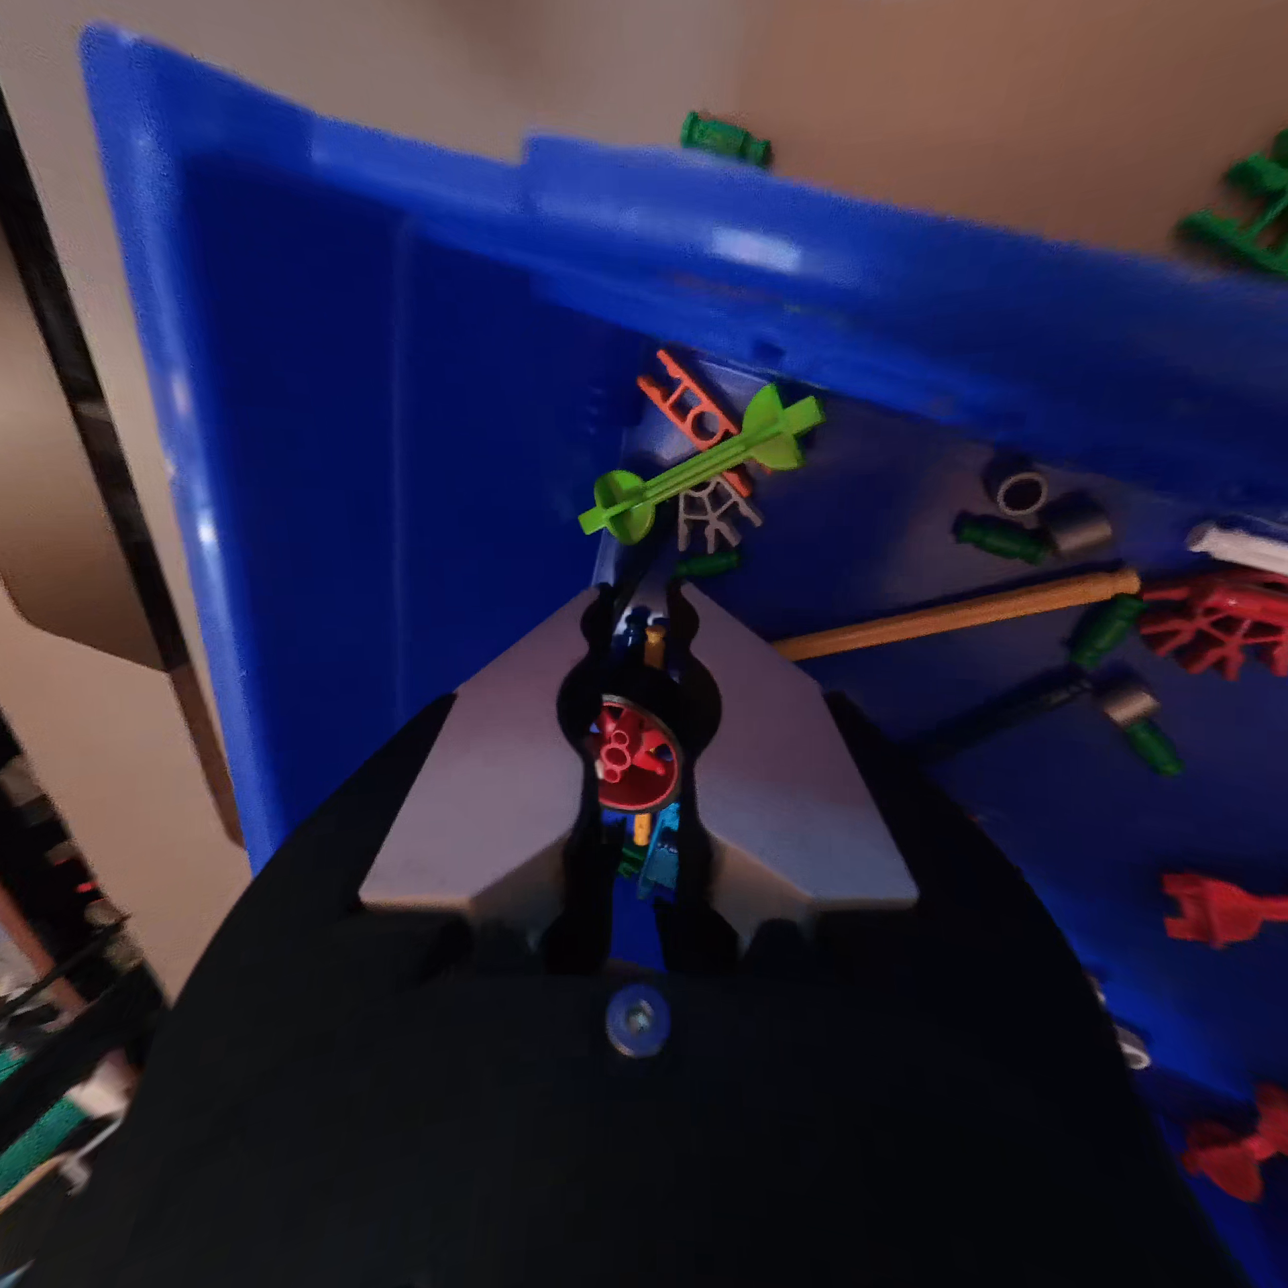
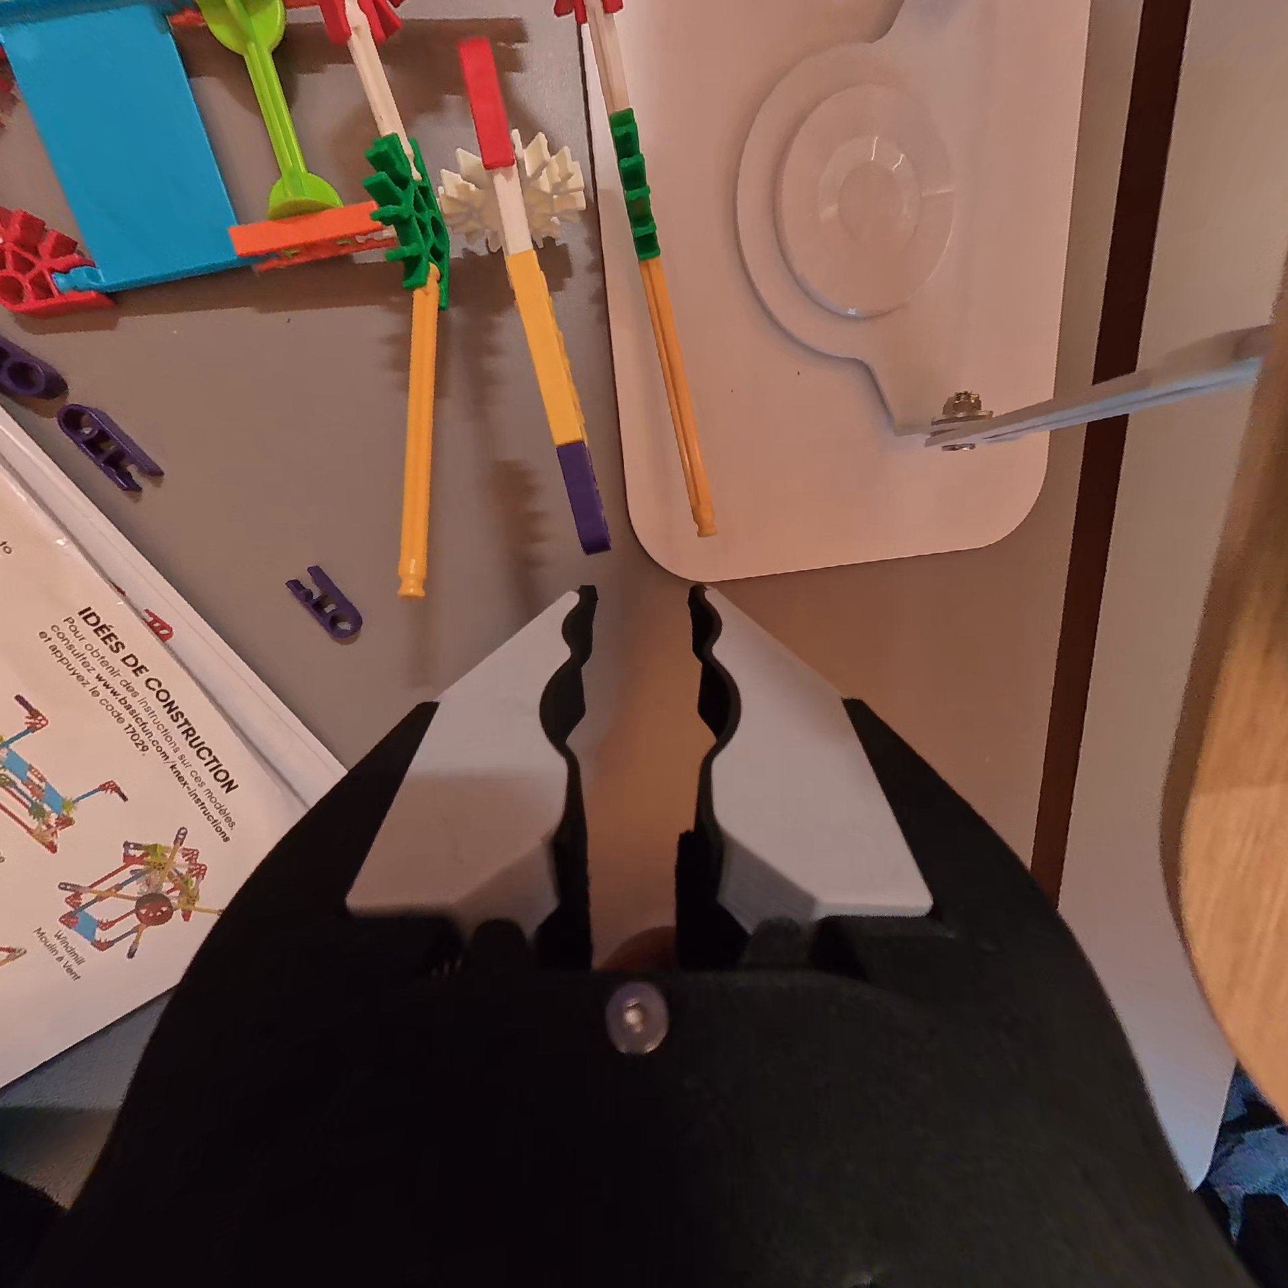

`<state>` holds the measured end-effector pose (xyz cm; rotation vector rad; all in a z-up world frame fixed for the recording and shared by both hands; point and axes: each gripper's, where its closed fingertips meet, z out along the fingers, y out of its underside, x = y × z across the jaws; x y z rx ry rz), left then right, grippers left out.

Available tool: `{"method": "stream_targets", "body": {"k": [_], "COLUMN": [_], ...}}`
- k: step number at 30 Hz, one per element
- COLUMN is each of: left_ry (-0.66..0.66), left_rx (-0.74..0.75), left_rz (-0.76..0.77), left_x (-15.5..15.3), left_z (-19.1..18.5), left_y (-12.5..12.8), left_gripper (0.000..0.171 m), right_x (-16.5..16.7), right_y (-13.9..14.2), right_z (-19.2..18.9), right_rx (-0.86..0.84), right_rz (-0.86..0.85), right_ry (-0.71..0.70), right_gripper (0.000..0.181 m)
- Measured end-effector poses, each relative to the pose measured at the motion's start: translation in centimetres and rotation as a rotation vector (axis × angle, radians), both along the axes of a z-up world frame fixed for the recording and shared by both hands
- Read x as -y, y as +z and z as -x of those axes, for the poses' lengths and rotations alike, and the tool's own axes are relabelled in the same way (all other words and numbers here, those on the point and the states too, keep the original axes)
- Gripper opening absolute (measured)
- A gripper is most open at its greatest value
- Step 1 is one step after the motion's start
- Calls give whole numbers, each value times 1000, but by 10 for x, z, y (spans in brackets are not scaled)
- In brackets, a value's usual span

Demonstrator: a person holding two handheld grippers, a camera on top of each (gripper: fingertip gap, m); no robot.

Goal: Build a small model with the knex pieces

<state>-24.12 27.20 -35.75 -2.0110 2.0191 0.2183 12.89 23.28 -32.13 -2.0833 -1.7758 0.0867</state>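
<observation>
My left gripper [image 1: 638, 606] is inside a blue plastic bin [image 1: 418, 453], near the corner of its left wall and floor. Its jaws stand a narrow gap apart. Through the gap I see a red wheel [image 1: 635, 756], a small yellow piece [image 1: 654, 642] and blue bits; I cannot tell whether any is gripped. A lime-green rod with two discs [image 1: 697, 465] lies just ahead. My right gripper [image 2: 641, 599] is open and empty above a grey table, just short of a purple-tipped yellow rod [image 2: 557, 390] of a toy model.
The bin floor holds an orange connector [image 1: 690, 411], a tan rod [image 1: 962, 613], grey spacers [image 1: 1077, 533] and red connectors [image 1: 1220, 627]. By the right gripper are a white plate [image 2: 836, 279], a blue panel [image 2: 118, 139], loose purple connectors [image 2: 327, 613] and an instruction sheet [image 2: 104, 801]. From my left tips it is roughly 5 cm to the red wheel [image 1: 635, 756]; from my right, 40 cm.
</observation>
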Motion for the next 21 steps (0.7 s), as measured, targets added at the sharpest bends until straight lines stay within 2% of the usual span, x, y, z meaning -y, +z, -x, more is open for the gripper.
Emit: {"method": "stream_targets", "body": {"k": [3,8,14,20,21], "left_ry": [61,83,65,73,77], "left_rx": [57,93,78,88,93], "left_rz": [80,208,278,307,302], "left_x": [-1,8,17,19,18], "left_z": [-1,-2,-1,-2,-3], "left_y": [-1,-3,-2,-3,-3], "left_gripper": [11,6,21,16,9], "right_x": [0,0,0,0,0], "right_y": [1,1,2,2,2], "right_z": [-1,-2,-2,-3,-3], "right_rx": [-3,4,0,1,1], "right_rz": [0,-3,-6,-5,-5], "right_ry": [0,0,-3,-3,-3], "right_gripper": [26,26,26,26,26]}}
